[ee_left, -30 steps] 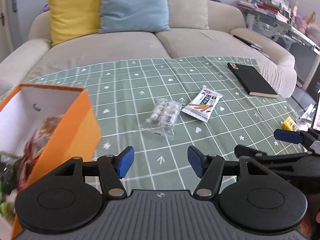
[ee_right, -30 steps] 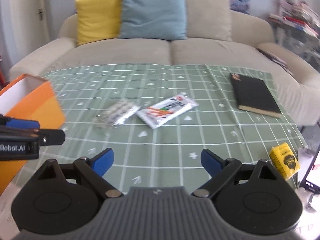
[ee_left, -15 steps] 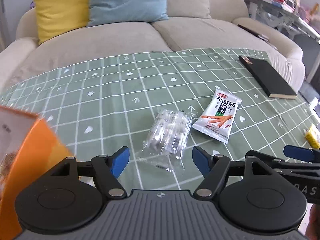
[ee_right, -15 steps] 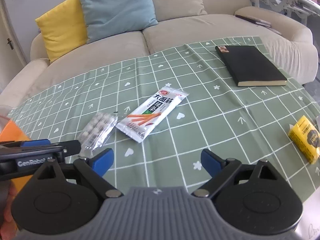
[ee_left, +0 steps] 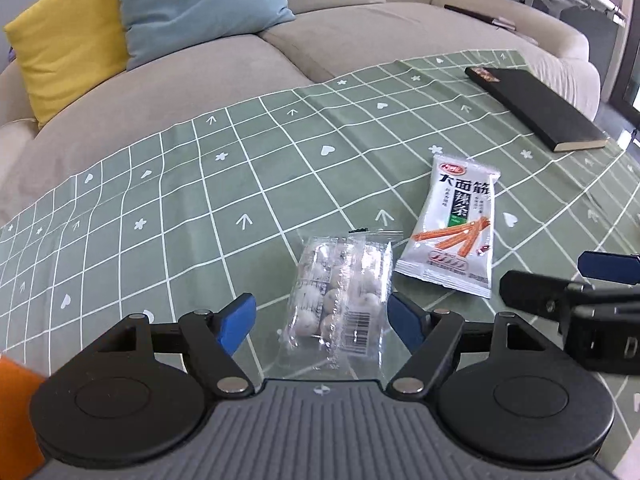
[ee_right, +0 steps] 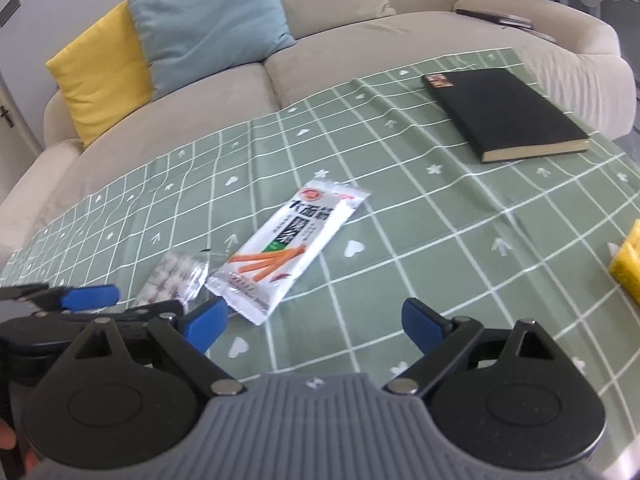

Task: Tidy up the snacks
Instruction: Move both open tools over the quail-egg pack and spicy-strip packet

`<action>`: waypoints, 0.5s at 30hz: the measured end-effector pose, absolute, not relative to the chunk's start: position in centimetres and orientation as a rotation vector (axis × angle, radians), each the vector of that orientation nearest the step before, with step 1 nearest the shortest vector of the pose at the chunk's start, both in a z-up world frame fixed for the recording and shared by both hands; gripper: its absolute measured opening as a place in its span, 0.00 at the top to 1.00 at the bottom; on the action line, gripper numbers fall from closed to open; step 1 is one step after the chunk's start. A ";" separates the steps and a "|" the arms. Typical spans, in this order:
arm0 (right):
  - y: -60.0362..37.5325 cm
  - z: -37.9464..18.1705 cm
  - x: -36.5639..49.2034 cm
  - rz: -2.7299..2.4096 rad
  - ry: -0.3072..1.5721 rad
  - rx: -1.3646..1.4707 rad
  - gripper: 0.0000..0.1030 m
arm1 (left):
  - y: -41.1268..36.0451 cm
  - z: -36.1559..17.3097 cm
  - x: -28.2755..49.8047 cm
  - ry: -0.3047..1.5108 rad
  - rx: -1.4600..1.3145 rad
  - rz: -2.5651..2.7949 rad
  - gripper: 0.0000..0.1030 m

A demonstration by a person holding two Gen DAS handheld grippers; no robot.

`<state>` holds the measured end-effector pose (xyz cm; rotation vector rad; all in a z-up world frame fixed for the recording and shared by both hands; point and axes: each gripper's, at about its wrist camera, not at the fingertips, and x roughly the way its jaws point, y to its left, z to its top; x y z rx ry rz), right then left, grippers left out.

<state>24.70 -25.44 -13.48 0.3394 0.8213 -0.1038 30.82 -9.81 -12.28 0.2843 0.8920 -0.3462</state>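
- Left wrist view: the left gripper is seen with its blue fingers spread wide and nothing held between them.
- A clear bag of small round white sweets lies flat on the green checked tablecloth, directly ahead of this gripper. Its near end reaches in between the two fingertips, and its long axis runs near to far, roughly in line with the fingers.
- Whether the right fingertip touches the bag's edge cannot be told.
- A white spicy-strip snack packet lies just right of the bag and slightly farther off.
- A black notebook rests far right; an orange box corner shows at the near left edge.
- Right wrist view: the right gripper is also spread open and empty.
- The packet lies ahead and left of it, long axis slanting from near left to far right.
- The sweets bag is farther left, beside the left gripper, which is judged the nearer tool for it.
- A yellow pack sits at the right edge.
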 end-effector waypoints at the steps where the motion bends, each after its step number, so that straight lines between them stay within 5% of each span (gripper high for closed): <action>1: -25.2 -13.5 24.9 -0.093 0.819 0.333 0.12 | -9.8 -12.4 31.0 0.899 0.272 -0.346 0.17; 7: -25.6 -14.0 26.3 -0.115 0.818 0.362 0.11 | -9.0 -12.9 31.9 0.935 0.146 -0.341 0.27; 15: -26.5 -14.2 27.6 -0.132 0.815 0.383 0.11 | -10.1 -13.4 31.9 0.917 0.228 -0.370 0.17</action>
